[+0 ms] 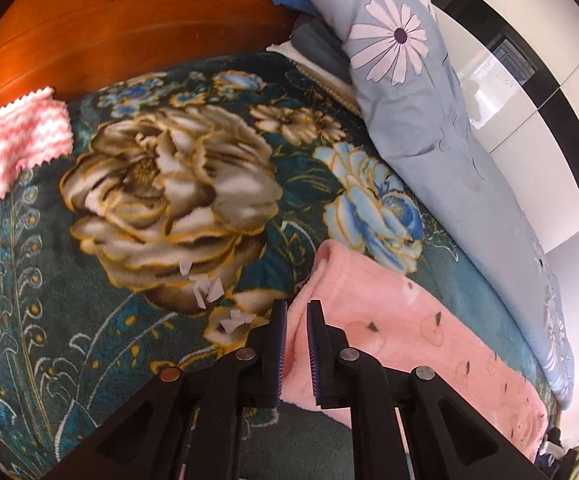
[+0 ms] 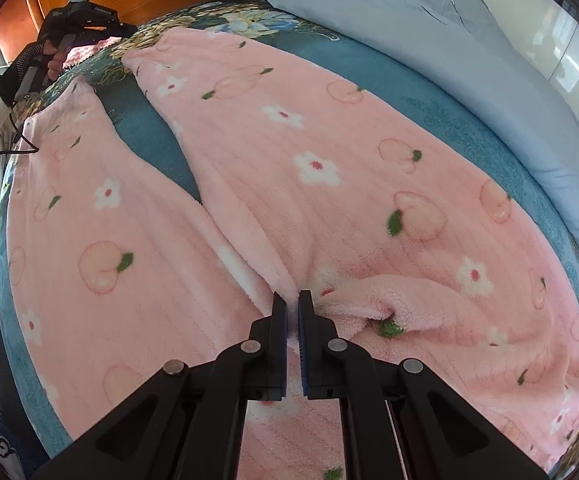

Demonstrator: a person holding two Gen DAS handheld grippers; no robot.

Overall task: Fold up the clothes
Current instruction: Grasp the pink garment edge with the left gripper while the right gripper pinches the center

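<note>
Pink fleece pajama pants (image 2: 289, 168) with peach and flower prints lie spread on the bed, legs pointing away toward the headboard. My right gripper (image 2: 292, 300) is shut on a fold of the fleece at the crotch. My left gripper (image 1: 297, 312) has its jaws narrowly apart around the edge of a pant-leg cuff (image 1: 389, 320); the fleece sits between them. The left gripper and the hand holding it also show far left in the right wrist view (image 2: 69, 36), near the leg ends.
A teal floral blanket (image 1: 161, 184) covers the bed. A blue-grey flowered quilt (image 1: 429, 120) lies along the right side. A pink zigzag cloth (image 1: 13, 140) lies by the wooden headboard (image 1: 129, 32). White paper scraps (image 1: 209, 292) lie on the blanket.
</note>
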